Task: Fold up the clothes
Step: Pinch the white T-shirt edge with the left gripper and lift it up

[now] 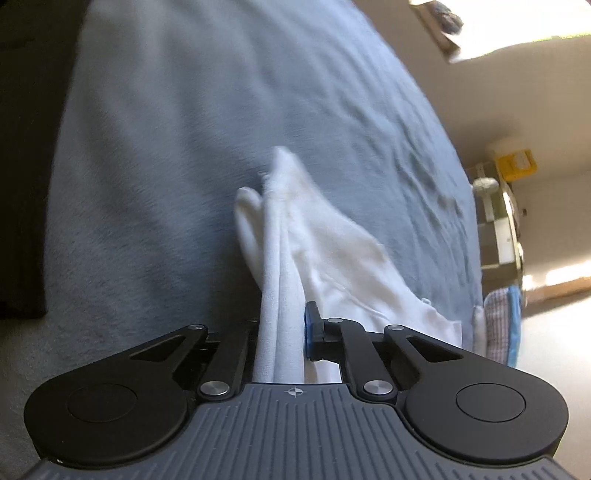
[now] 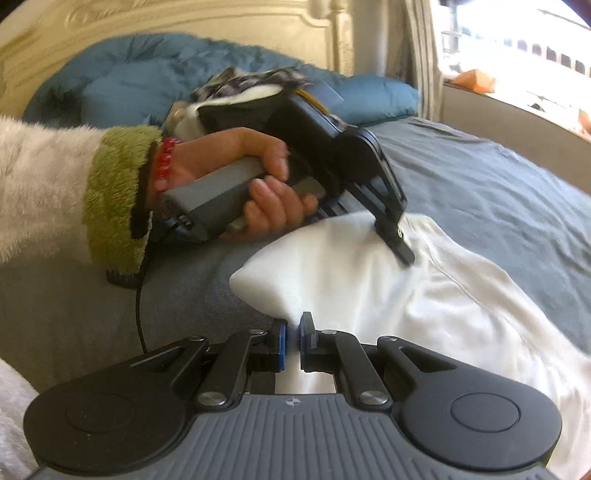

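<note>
Left side: your left gripper (image 1: 282, 328) is clamped on a bunched fold of the white garment (image 1: 325, 251), cloth running straight up between the jaws. In the right wrist view that same gripper (image 2: 400, 245) comes down onto the garment's upper edge, your hand (image 2: 258, 184) on its grey handle, fuzzy sleeve (image 2: 55, 192) behind.

Middle: the garment (image 2: 424, 302) lies on the grey-blue bedspread (image 1: 184, 147), partly lifted into a peak between the two pinch points and slack elsewhere. Which garment it is, can't tell.

Right side: your right gripper (image 2: 292, 341) is closed narrow on a corner of the same cloth, near the near edge.

Step, as a judgement: both edges held, cloth raised, so mid-fold or a spread-out before folding; the frames fit either. Next move calls for both pinches holding evenly and equal tension so the cloth doesn't sag or slip. Left view is motion-blurred.

Far right: blue duvet (image 2: 155, 74) bunched at the headboard (image 2: 177, 18).
</note>
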